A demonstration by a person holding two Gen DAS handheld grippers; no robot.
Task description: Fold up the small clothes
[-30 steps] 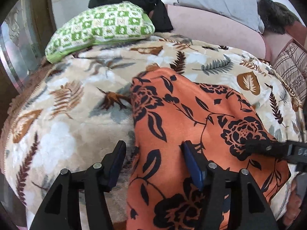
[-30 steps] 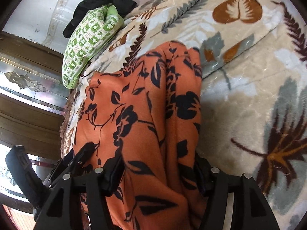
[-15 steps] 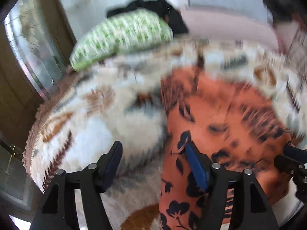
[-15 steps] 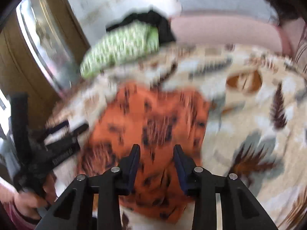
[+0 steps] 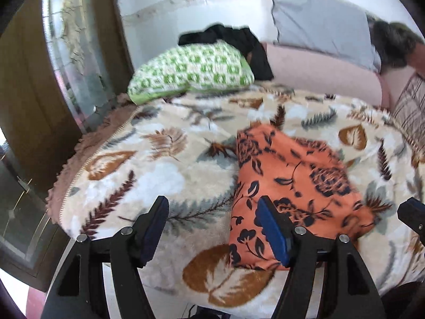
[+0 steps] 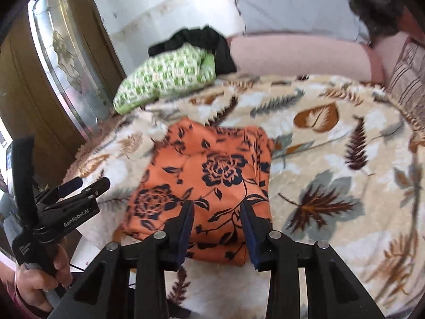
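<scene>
Your left gripper (image 5: 212, 228): jaws wide apart, holding nothing.
Your right gripper (image 6: 216, 228): jaws apart, holding nothing.
Orange flower cloth (image 6: 209, 186): folded, lying flat on the leaf blanket (image 6: 332, 159), right in front of you.
Green pillow (image 5: 191, 71): far back.

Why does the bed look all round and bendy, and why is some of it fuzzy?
Both wrist views use fisheye lenses, so the leaf blanket bulges and the corners go black. Left wrist view: the orange flowered cloth smears at its right edge. Right wrist view: the green pillow is motion-blurred. Bright daylight, soft shadows.
</scene>
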